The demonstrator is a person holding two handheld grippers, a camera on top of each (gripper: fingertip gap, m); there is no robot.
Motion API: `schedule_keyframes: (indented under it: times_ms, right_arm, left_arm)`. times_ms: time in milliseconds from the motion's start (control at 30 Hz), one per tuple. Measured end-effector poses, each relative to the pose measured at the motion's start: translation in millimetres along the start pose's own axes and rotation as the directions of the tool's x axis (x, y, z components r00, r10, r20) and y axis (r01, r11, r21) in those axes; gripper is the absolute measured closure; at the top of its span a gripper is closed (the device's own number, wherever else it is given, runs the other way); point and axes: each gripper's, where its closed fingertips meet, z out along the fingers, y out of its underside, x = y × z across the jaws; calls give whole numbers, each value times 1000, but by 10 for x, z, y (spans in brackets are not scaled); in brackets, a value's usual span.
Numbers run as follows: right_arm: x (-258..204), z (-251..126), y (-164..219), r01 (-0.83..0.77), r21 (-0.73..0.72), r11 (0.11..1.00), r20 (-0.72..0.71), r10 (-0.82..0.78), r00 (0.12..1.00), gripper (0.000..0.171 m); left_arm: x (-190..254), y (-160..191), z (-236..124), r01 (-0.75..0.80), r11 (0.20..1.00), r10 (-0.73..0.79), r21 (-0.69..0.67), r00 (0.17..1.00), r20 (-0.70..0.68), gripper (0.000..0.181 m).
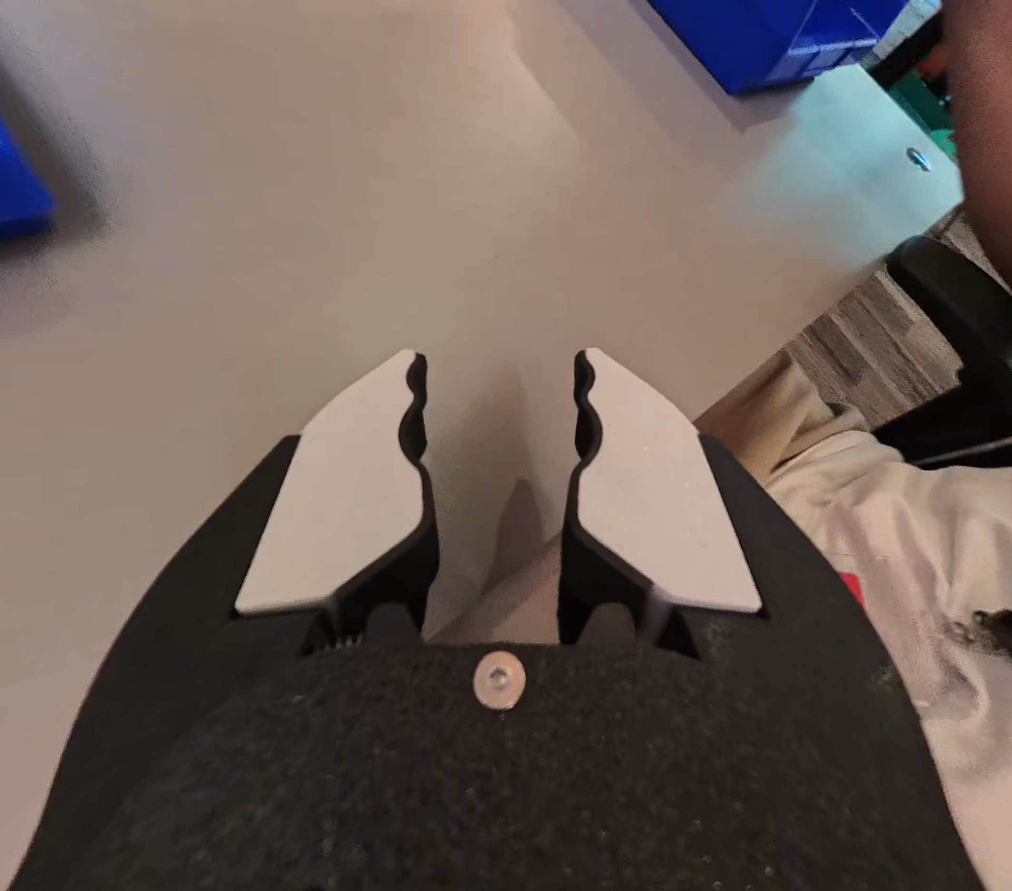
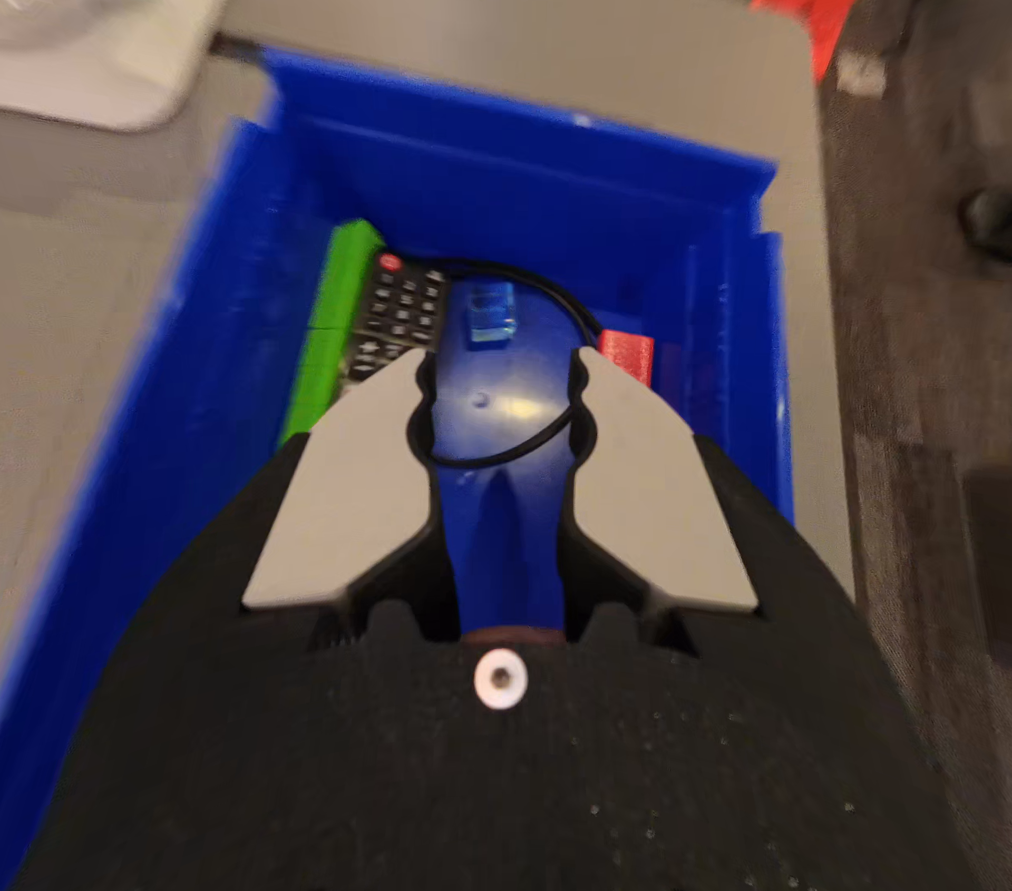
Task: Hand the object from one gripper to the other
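Right hand-held gripper (image 2: pixel 499 375), spread wide and empty, hangs over the blue bin (image 2: pixel 520 186); the remote control (image 2: pixel 400 314) looks light, rigid, best pinched across its narrow sides. Left hand-held gripper (image 1: pixel 499 372) gapes empty too.

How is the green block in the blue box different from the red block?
The green block is long and lies along the bin's left wall, beside the remote. The red block is short and sits on the right, behind the right gripper's fingertip. Both rest inside the bin, untouched.
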Motion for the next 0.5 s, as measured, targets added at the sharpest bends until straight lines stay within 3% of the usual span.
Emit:
schedule_keyframes:
  times_ms: [100,233,367,500]
  right_arm:
    - [-519,-783,-40,21,209,978,108,-45,993,129]
    - [-1553,-1412,320,-92,260,961,421,-27,907,135]
    - [-2610,-1564,809,-189,217,958,723,-28,690,135]
    - [-3025,-1444,1106,-26,265,964,740,-186,647,127]
  left_arm:
    - [-251,-134,-181,-18,998,16,63,999,40,129]
    - [-731,-454,-361,-23,994,10,105,992,123,129]
    - [-1342,-891,-464,-236,972,227,13,944,239,124]
    - [-1871,-1291,-359,-395,896,437,-201,867,242,121]
